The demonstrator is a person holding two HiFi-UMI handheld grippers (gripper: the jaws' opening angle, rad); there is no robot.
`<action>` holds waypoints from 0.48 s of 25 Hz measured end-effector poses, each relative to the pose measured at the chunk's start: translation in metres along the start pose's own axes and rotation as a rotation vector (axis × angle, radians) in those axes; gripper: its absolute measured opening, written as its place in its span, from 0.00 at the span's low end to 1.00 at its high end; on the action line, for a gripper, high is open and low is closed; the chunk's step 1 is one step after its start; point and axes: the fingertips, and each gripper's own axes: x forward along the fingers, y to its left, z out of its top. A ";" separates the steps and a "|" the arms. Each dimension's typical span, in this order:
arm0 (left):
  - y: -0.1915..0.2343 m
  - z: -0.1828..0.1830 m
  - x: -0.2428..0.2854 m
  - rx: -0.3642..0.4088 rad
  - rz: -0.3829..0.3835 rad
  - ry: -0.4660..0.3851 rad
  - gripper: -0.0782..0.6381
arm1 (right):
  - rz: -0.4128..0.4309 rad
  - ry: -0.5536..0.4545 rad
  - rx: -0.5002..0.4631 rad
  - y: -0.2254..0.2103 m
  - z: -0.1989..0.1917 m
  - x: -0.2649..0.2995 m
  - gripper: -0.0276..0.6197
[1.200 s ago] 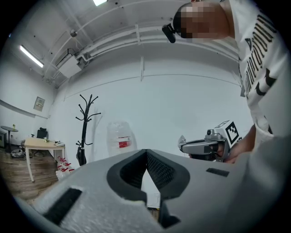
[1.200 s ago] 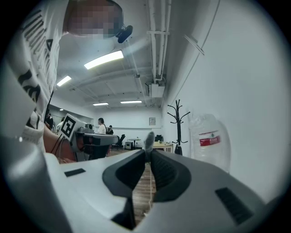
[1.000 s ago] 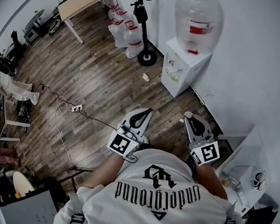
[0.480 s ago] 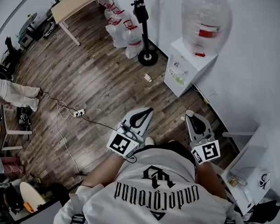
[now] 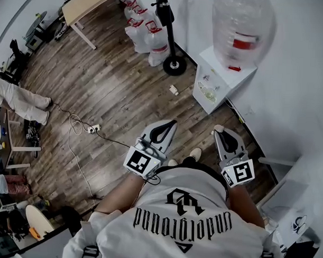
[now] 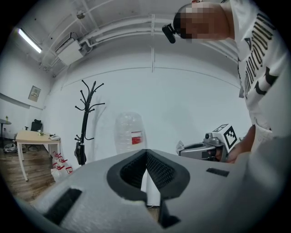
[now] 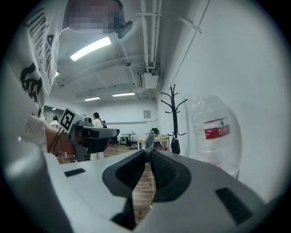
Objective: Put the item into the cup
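My right gripper pinches a small pale item; my left gripper, jaws closed together, holds nothing.

the left hand-held gripper is pointing toward a water bottle beside a coat stand, its jaws pressing together empty.

**Reading the surfaces**

Showing matt pale-grey plastic on the left gripper and right gripper, lining both with black ribbed pads, the right nipping a pale item of unclear material. Gleaming across the dark wooden floor. Shining clear and glossy on the plastic water bottle, smooth white on the dispenser. Draping white cloth as the T-shirt.
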 end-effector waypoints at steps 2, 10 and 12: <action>-0.003 0.003 0.017 -0.024 -0.002 0.005 0.11 | 0.011 -0.005 -0.006 -0.014 0.001 0.005 0.11; -0.005 0.002 0.067 0.017 -0.037 0.015 0.11 | -0.010 -0.025 -0.010 -0.059 0.004 0.014 0.11; -0.003 -0.003 0.077 0.028 -0.047 0.019 0.11 | -0.022 -0.020 0.001 -0.068 -0.001 0.017 0.11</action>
